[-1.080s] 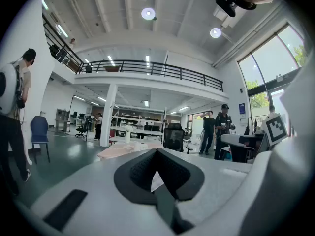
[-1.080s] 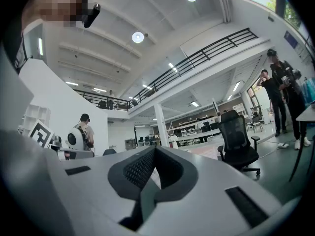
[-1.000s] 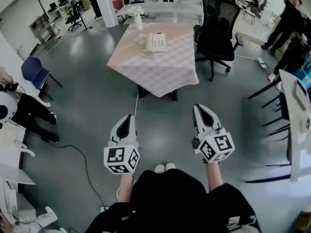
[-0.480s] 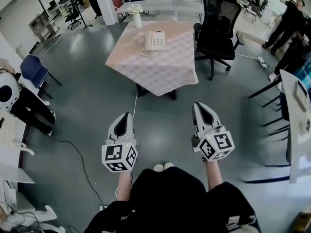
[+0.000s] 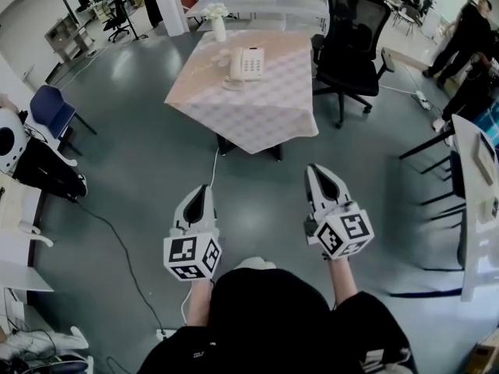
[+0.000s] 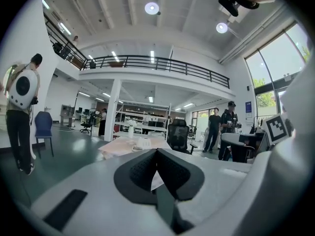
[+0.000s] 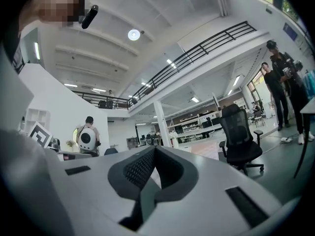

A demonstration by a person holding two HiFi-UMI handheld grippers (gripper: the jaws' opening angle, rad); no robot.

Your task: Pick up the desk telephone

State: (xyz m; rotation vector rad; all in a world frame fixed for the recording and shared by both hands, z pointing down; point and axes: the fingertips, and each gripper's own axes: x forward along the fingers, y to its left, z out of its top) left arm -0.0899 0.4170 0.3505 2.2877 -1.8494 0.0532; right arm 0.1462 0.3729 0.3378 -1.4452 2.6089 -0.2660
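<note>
Pale boxy telephone point(image 5: 247, 63), handset cradled on its left, keypad on its right. Lies flat on a table point(image 5: 269, 111) under pink checked cloth, toward the far end. Well apart from left gripper point(image 5: 201, 189) and right gripper point(image 5: 318, 170), both closed and empty, low over the floor

Head view: high, facing steeply down over left gripper point(image 5: 201, 189) and right gripper point(image 5: 315, 170), far from the square table draped in pink checked cloth point(image 5: 257, 107). Left gripper view, right gripper view: low, near level, along own jaws. Shared: that table, black mesh swivel chair point(image 5: 355, 29).
</note>
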